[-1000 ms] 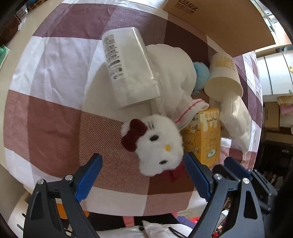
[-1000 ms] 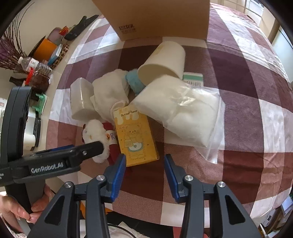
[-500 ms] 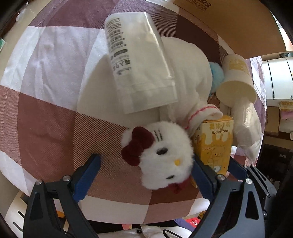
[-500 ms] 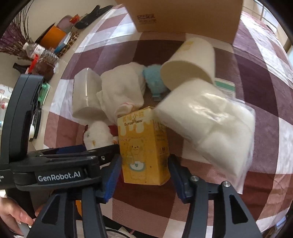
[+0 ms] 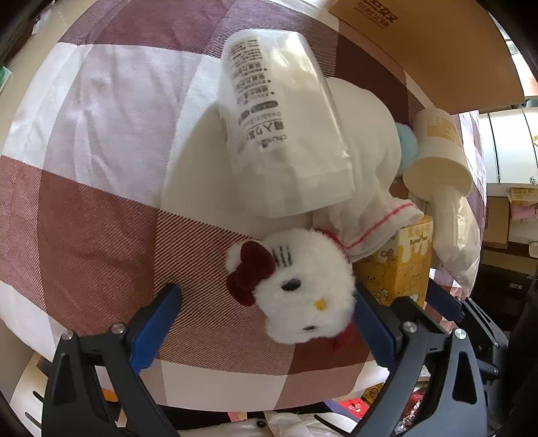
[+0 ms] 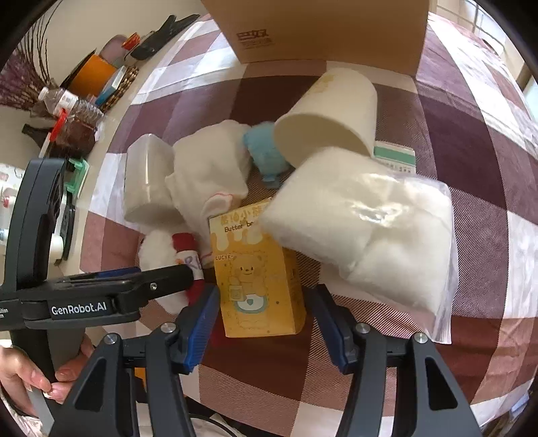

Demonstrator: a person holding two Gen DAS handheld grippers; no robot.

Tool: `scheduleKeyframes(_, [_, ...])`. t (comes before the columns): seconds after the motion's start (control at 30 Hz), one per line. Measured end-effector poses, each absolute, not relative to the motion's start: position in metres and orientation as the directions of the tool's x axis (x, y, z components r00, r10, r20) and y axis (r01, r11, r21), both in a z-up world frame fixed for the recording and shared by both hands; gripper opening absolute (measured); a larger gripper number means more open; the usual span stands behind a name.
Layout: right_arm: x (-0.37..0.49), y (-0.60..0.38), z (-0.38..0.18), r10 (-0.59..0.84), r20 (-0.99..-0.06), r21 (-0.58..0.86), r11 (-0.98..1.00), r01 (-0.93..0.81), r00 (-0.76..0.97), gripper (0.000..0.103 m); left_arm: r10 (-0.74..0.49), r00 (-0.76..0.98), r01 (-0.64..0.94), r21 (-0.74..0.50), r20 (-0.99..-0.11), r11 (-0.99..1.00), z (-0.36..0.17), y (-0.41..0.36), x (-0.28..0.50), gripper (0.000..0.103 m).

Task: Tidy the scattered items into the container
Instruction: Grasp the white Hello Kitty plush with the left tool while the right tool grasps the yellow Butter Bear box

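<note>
Right-wrist view: the right gripper point(image 6: 264, 317) has its jaws opening, half wide, around the foot of the yellow box point(image 6: 259, 279), pads not yet pressing it. Left-wrist view: the left gripper point(image 5: 265, 322) is also opening, near its widest, straddling the plush cat point(image 5: 302, 289), one pad beside its cheek, the other well clear. Farther off lie a white cloth point(image 5: 363, 158), a tissue pack point(image 5: 282, 117), a paper cup point(image 6: 331, 117) and a bagged wad point(image 6: 366, 232) leaning on the box. The cardboard container point(image 6: 322, 30) stands beyond the pile. Lifting the box could tip the wad and drag the cloth; the two grippers, nearly touching, may collide.
</note>
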State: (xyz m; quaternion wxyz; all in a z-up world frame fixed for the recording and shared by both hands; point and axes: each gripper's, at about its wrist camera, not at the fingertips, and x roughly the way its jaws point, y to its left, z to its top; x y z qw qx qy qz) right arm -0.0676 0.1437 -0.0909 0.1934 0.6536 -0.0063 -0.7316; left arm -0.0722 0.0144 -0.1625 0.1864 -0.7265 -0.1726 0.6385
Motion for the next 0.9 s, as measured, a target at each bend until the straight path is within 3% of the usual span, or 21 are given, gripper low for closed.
scheduleKeyframes(0.13, [-0.066, 0.132, -0.096, -0.303, -0.952, 0.277, -0.914, 0.296, -0.044, 0.059, 0.488, 0.119, 0.014, -0.49, -0.865, -0.872, -0.163, 0.018, -0.072, 0.1])
scheduleKeyframes(0.43, [-0.062, 0.129, -0.115, -0.192, -0.98, 0.169, -0.939, 0.3, -0.048, 0.063, 0.497, 0.099, 0.02, -0.497, -0.862, -0.867, -0.161, 0.025, -0.072, 0.097])
scheduleKeyframes(0.5, [-0.063, 0.136, -0.114, -0.204, -0.978, 0.182, -0.945, 0.273, -0.054, 0.06, 0.512, 0.094, 0.02, -0.512, -0.854, -0.858, -0.158, 0.026, -0.072, 0.089])
scheduleKeyframes(0.53, [-0.063, 0.137, -0.113, -0.211, -0.976, 0.188, -0.945, 0.268, -0.059, 0.052, 0.518, 0.092, 0.02, -0.518, -0.85, -0.855, -0.157, 0.027, -0.072, 0.086])
scheduleKeyframes(0.67, [-0.062, 0.14, -0.107, -0.205, -0.975, 0.176, -0.949, 0.262, -0.087, 0.05, 0.551, 0.083, 0.004, -0.553, -0.83, -0.833, -0.149, 0.036, -0.072, 0.063])
scheduleKeyframes(0.83, [-0.058, 0.143, -0.095, -0.222, -0.968, 0.189, -0.95, 0.247, -0.113, 0.048, 0.573, 0.078, 0.019, -0.574, -0.816, -0.819, -0.154, 0.038, -0.064, 0.056])
scheduleKeyframes(0.9, [-0.057, 0.146, -0.092, -0.225, -0.967, 0.191, -0.951, 0.245, -0.119, 0.047, 0.603, 0.081, 0.043, -0.601, -0.794, -0.798, -0.151, 0.04, -0.07, 0.043])
